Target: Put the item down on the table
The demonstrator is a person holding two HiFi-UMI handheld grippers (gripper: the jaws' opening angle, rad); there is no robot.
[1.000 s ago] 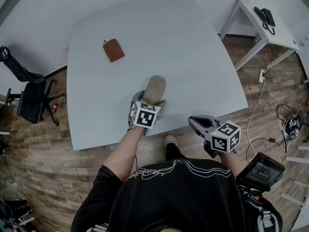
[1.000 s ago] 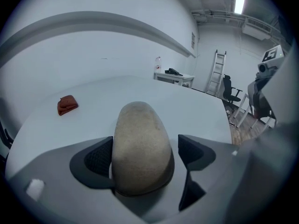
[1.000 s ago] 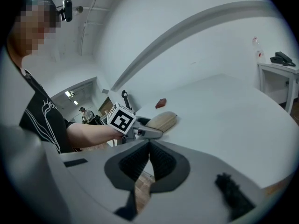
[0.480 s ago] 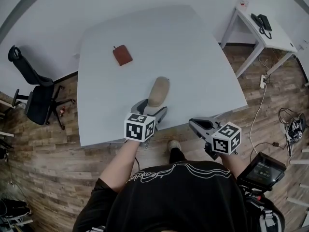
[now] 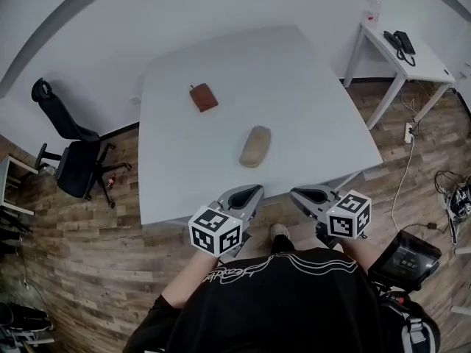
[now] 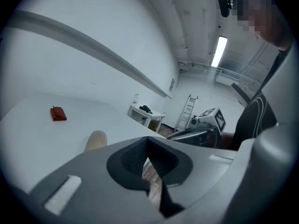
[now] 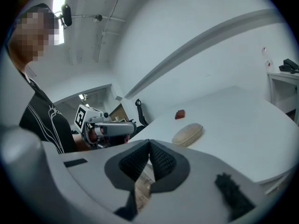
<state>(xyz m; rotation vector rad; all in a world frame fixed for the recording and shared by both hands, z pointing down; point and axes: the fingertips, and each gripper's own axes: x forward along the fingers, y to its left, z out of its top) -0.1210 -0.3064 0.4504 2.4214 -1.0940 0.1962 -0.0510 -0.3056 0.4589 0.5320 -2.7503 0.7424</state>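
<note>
the big white table (image 5: 309,87) fills the middle of the head view and stands on a wooden floor (image 5: 88,256), and the person in a black shirt (image 5: 287,300) stands at its near edge. on the shirt there is a white line drawing with some script, too small to read. at the left of the table stands a black office chair (image 5: 73,160), and at the far right a small white side table (image 5: 412,61) that carries a dark telephone (image 5: 403,41). the left claw (image 6: 147,142) is held in front of the person, off the near edge of the table; its jaws are closing, the ribbed black pads already meet at the tips, and nothing is between them. the right claw (image 7: 149,146) is beside it at the same height, also clenched with the pads together, and it grasps nothing. each claw carries a cube (image 5: 215,231) with black and white square markers, which show patterns only, not words. the item, a beige oblong pouch (image 5: 255,146), lies flat on the table near the front edge, apart from both claws and touched by neither. further back and to the left lies a small red-brown wallet (image 5: 204,97), well apart from the pouch.
</note>
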